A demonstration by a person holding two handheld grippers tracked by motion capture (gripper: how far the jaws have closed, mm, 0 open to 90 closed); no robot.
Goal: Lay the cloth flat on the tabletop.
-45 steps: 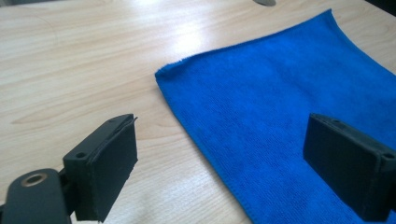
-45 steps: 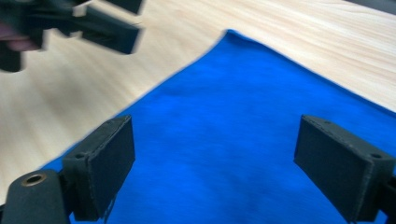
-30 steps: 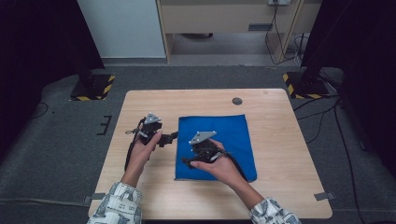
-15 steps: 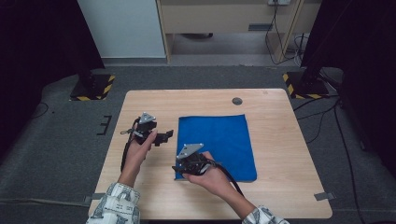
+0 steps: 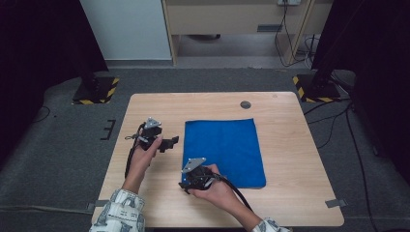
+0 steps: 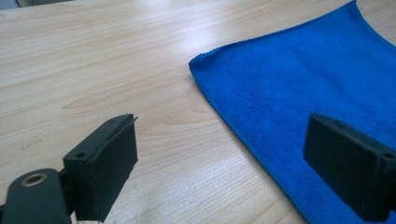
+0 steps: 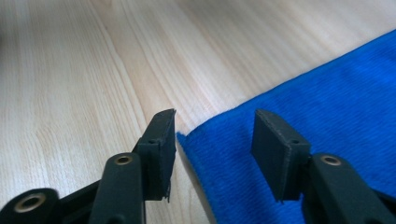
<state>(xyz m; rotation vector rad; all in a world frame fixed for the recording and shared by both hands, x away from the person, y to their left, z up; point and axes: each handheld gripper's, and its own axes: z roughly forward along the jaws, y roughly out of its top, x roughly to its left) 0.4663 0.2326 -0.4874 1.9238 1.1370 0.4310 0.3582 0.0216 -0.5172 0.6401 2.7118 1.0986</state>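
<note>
Blue microfibre cloth (image 7: 299, 154): soft, light, limp; right gripper (image 7: 212, 154) half-open, jaws just reopening astride near corner; left gripper (image 6: 233, 158) spread, empty.

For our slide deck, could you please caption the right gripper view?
Right gripper, jaws open, straddling the near corner of the blue cloth on the wooden table.
</note>
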